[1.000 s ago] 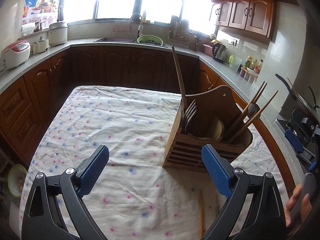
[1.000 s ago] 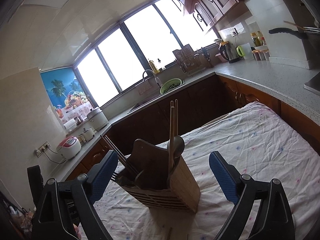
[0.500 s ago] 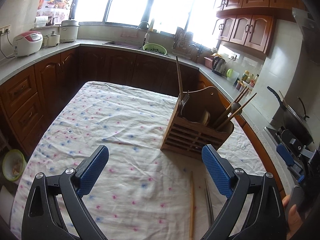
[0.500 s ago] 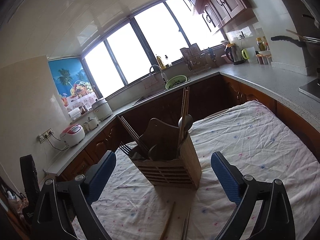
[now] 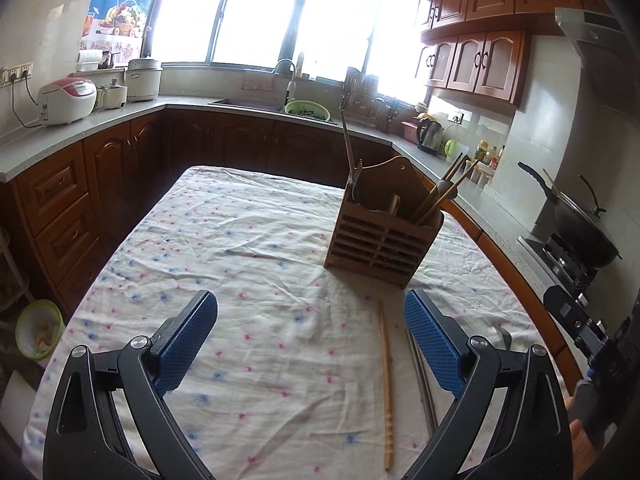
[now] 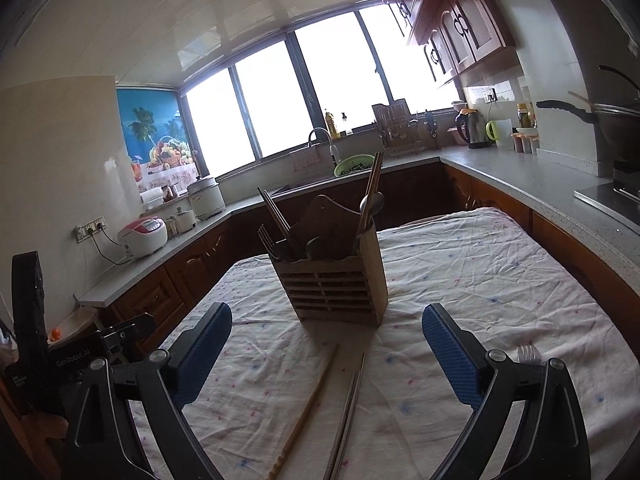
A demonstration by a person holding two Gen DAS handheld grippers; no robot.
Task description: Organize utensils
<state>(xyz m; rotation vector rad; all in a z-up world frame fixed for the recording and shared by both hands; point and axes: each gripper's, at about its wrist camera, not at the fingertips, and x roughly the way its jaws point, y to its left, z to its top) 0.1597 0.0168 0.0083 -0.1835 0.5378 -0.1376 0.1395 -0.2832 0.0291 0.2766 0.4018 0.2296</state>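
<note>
A table under a white cloth (image 5: 240, 240) with pink and blue flecks fills the middle of the kitchen, with dark wooden cabinets (image 5: 120, 152) and a grey counter (image 5: 80, 128) curving round it. On the counter stand a rice cooker (image 5: 68, 100), a green colander (image 5: 307, 107) by the sink, and a kettle (image 5: 430, 136); a black wok (image 5: 580, 224) sits on the stove to the right.

The wooden utensil holder (image 5: 380, 240) stands upright on the cloth, toward the right side in the left wrist view. It holds chopsticks, a spoon and forks, too crowded to count exactly.

Both grippers hover above the near end of the table, pointing toward the holder and clear of it. The left gripper (image 5: 312, 344) has its blue pads spread wide and holds nothing. The right gripper (image 6: 326, 352) is likewise spread wide and empty.

On the cloth in front of the holder lie one wooden chopstick (image 5: 386, 384) and, just beside it, a pair of metal chopsticks (image 5: 420, 380), partly hidden behind the left gripper's right finger. One fork (image 6: 529, 354) lies near them, mostly hidden behind the right gripper's finger.
</note>
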